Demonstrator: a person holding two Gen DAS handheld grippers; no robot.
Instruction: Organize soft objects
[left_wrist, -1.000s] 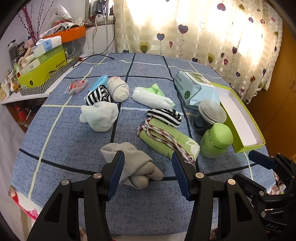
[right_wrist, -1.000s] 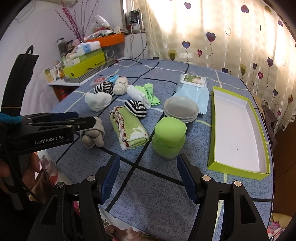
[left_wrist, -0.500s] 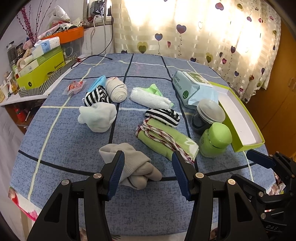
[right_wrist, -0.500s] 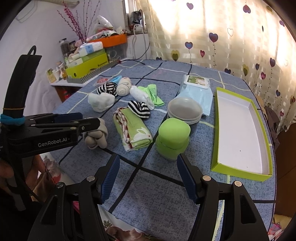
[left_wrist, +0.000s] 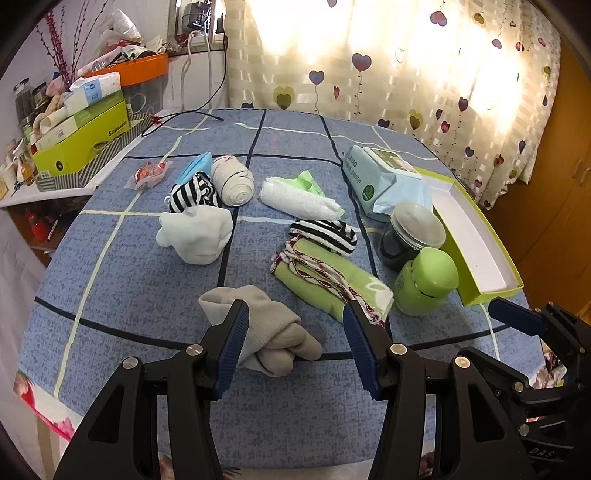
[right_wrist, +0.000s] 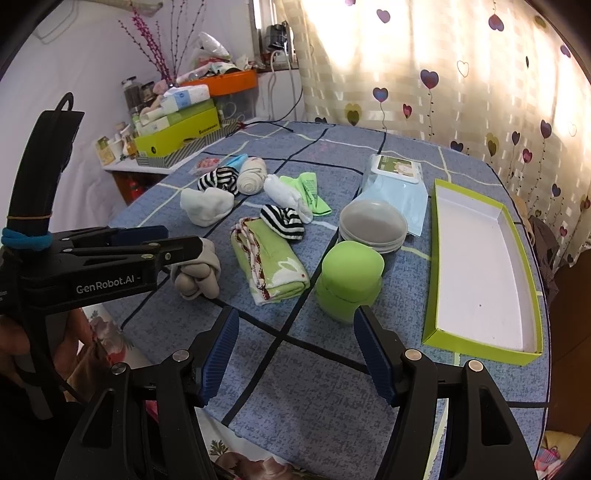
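Note:
A grey balled sock (left_wrist: 269, 332) lies at the table's near edge, between the fingers of my open left gripper (left_wrist: 295, 345), which does not pinch it; it also shows in the right wrist view (right_wrist: 199, 275). Behind lie a folded green towel (left_wrist: 328, 280), two striped socks (left_wrist: 325, 234) (left_wrist: 194, 192), a white sock (left_wrist: 195, 236), a cream roll (left_wrist: 232, 179) and a white roll (left_wrist: 299, 201). My right gripper (right_wrist: 295, 349) is open and empty, just short of the green jar (right_wrist: 349, 280). An empty green box (right_wrist: 480, 273) lies at the right.
A lidded dark tub (left_wrist: 410, 234) and a wipes pack (left_wrist: 384, 177) stand between the cloths and the box. A snack packet (left_wrist: 149, 173) lies far left. Stacked boxes (left_wrist: 81, 144) crowd the side shelf at left. A curtain (left_wrist: 406, 55) hangs behind the table.
Both grippers have eased slightly; the views shifted a little. No object has moved and neither gripper has changed its opening.

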